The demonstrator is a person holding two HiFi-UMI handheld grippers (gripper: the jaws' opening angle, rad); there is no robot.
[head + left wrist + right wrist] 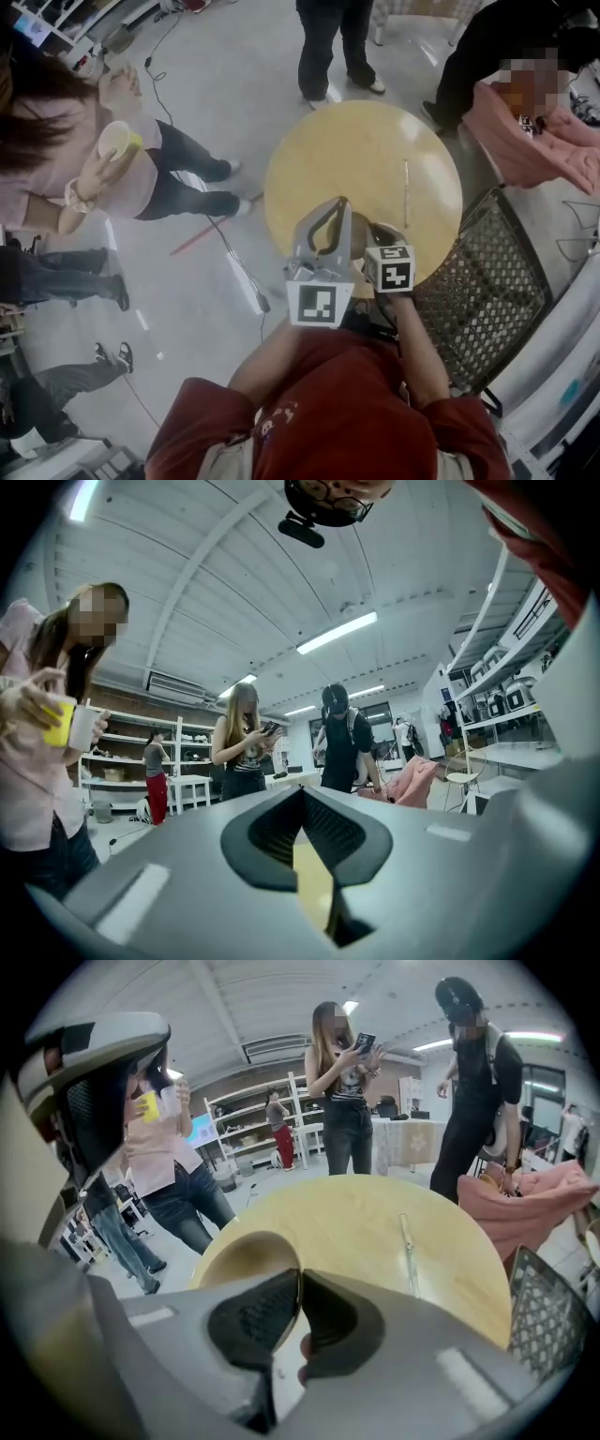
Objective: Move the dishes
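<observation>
**Right hand-held gripper** [300, 1275]: jaws closed on the thin rim of a bowl [246, 1252]. The rim passes between the pads. The bowl hangs tilted to the left of the jaws, above the near edge of the desk [361, 1218].

**Left hand-held gripper** [302, 793]: jaw tips meet. Only a strip of yellowish surface, probably the desk top, shows through the gap behind them. It holds nothing.

**Position:** In the head view both are carried close to the person's chest, at the near side of the desk. The bowl itself is hard to make out there.

**Desk:** round, pale wood. A thin rod [406, 192] lies on its right half. A wire basket [483, 281] stands just beside its right edge.

**Handling, judged:**
- The bowl looks thin-walled, stiff and light, pale tan, possibly wood or plastic.
- A one-sided rim grip lets it swing and pivot, and a smooth rim may slip.
- The rim is the only practical hold. It should be pinched square across the wall and carried slowly.
- Breakage risk appears low, though a drop could chip it.

**Markings:** no brand, label or legible writing found. Only black-and-white square markers appear, on the cubes of the two hand-held grippers.
</observation>
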